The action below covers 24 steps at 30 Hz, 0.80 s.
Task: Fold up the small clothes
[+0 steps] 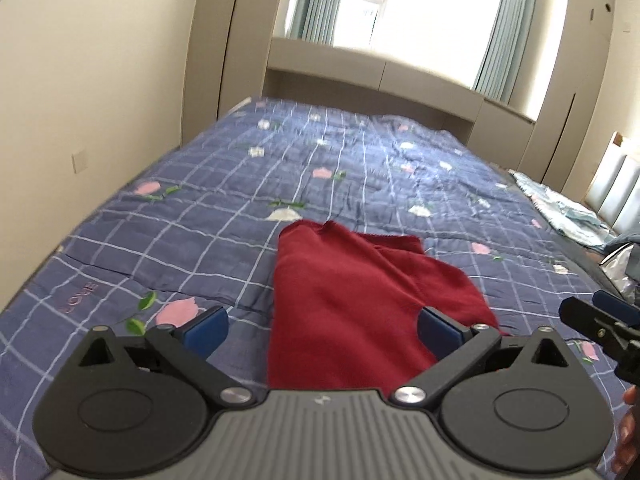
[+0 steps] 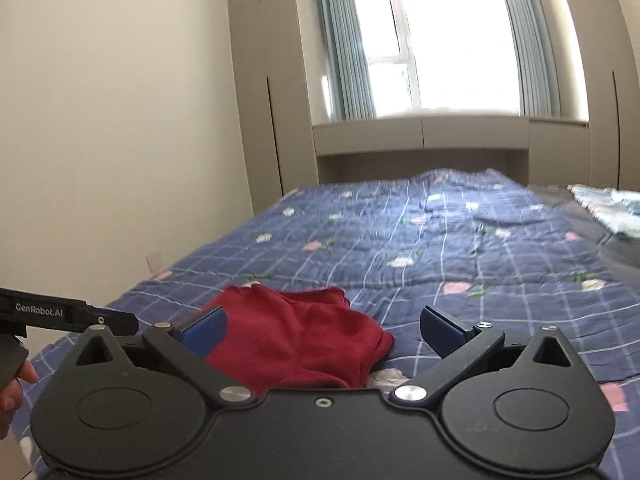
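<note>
A dark red garment (image 1: 352, 304) lies partly folded on the blue plaid quilt (image 1: 240, 200); it also shows in the right wrist view (image 2: 296, 336). My left gripper (image 1: 322, 330) is open and empty, hovering above the garment's near edge, its right pad (image 1: 438, 332) over the cloth. My right gripper (image 2: 322, 330) is open and empty above the garment's near right corner, its left pad (image 2: 206, 330) over the cloth. The right gripper's fingers (image 1: 600, 316) show at the right edge of the left wrist view. The left gripper's body (image 2: 48, 314) shows at the left edge of the right wrist view.
The bed runs away toward a window with blue-grey curtains (image 2: 440, 40) and beige cabinets (image 2: 260, 80). A wall (image 1: 80, 100) borders the bed's left side. Pale patterned bedding (image 1: 568, 216) lies bunched at the bed's right side by a headboard (image 1: 616, 188).
</note>
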### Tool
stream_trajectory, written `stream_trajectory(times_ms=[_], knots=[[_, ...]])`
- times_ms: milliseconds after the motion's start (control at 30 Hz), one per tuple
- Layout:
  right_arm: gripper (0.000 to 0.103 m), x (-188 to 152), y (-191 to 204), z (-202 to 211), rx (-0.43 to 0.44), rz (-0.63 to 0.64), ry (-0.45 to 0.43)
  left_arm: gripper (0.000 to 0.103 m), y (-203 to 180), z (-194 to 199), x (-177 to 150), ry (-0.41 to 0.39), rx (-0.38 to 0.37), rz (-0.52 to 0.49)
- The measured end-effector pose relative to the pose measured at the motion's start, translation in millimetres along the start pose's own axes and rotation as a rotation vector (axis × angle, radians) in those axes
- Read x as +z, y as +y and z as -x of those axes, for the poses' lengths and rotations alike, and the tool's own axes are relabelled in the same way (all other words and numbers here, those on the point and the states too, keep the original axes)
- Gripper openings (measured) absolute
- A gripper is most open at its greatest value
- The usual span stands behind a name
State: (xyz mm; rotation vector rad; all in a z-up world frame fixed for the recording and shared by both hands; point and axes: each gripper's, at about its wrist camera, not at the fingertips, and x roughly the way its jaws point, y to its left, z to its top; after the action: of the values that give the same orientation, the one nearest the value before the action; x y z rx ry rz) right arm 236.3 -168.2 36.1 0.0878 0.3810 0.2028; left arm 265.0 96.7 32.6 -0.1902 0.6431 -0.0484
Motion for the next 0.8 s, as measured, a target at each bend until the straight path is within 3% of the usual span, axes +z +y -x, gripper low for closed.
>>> stream_trajectory(times_ms=[433, 800], knots=[[0.102, -32.2, 21.7, 120.2, -0.028, 0.03, -0.091, 0.103, -31.3, 98.5, -63.1, -0.106, 0.011, -0.105], [0.102, -71.6, 42.1, 168.6, -0.083, 0.07, -0.125, 0.103, -28.4, 134.9, -116.1, -0.137, 0.034, -0.126]])
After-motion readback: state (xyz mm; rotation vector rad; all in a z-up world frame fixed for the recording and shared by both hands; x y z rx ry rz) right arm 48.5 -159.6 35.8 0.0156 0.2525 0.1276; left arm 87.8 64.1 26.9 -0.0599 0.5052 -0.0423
